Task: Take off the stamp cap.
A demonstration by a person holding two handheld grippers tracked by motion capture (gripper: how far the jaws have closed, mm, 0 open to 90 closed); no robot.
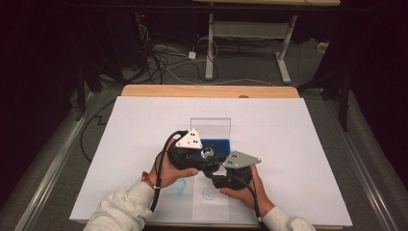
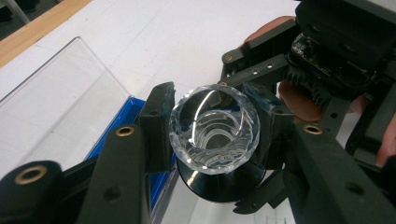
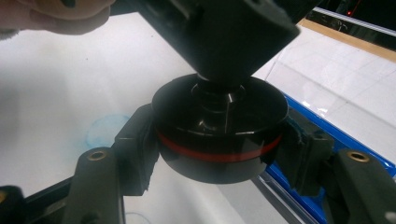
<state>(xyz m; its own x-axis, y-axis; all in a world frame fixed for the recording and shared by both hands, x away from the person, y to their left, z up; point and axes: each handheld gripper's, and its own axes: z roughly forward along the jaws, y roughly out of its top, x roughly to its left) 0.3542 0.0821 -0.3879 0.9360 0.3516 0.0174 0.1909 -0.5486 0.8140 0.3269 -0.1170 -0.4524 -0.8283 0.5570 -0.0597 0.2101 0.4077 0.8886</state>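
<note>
White paper is covering the surface (image 1: pixel 298 144) beneath both tools. A clear box with a blue floor (image 1: pixel 219 139) is lying just beyond them. The left tool (image 2: pixel 212 126) is clenching a faceted clear glass knob (image 2: pixel 215 128), holding it above the surface. The right tool (image 3: pixel 217 140), just beside and below the left one, is gripping the black round base with a red ring (image 3: pixel 219 135) under that knob, its jaws pressing both sides.
</note>
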